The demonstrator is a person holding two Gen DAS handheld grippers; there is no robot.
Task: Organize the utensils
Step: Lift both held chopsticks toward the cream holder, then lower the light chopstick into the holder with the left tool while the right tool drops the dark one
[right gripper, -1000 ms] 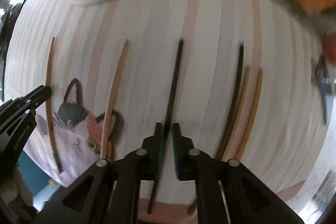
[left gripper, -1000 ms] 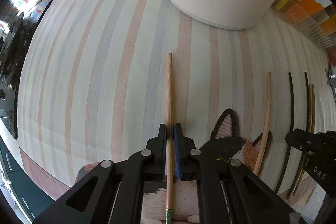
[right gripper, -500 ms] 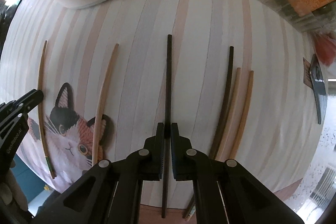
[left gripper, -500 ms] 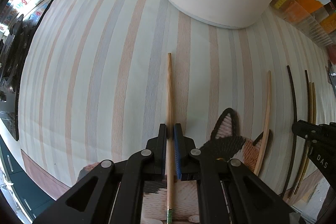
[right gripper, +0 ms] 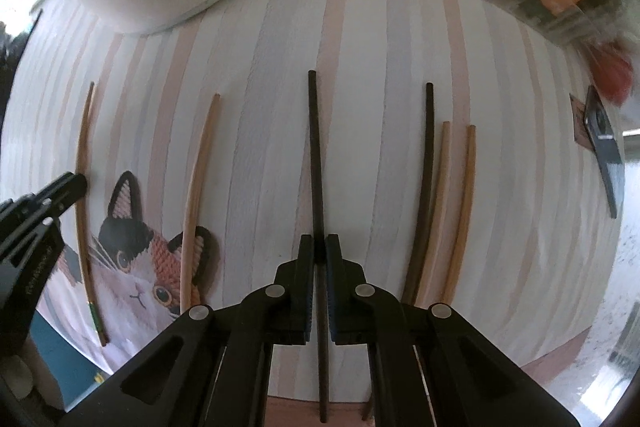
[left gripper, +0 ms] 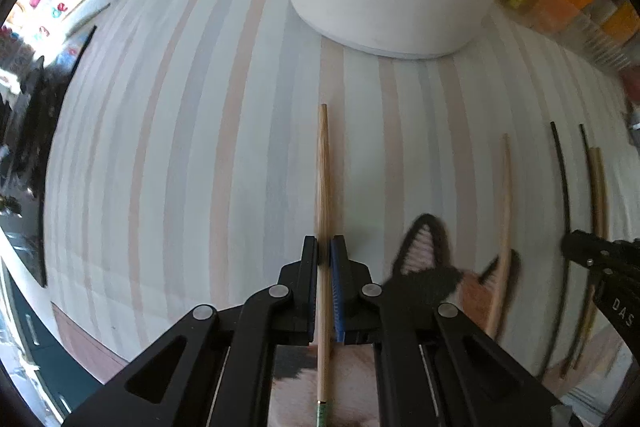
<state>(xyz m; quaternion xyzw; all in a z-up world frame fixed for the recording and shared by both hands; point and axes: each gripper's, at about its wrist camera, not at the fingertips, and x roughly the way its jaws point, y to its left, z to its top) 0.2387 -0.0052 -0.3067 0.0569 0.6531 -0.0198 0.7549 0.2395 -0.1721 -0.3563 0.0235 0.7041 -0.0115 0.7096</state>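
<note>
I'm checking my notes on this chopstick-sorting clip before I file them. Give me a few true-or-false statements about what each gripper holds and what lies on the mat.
1. The left gripper is shut on a light wooden chopstick. True.
2. The right gripper hangs open over the mat. False: it is shut on a black chopstick.
3. A cat picture is printed on the striped mat. True.
4. All chopsticks on the mat are black. False: several are wooden, such as one right of the second black chopstick.
</note>
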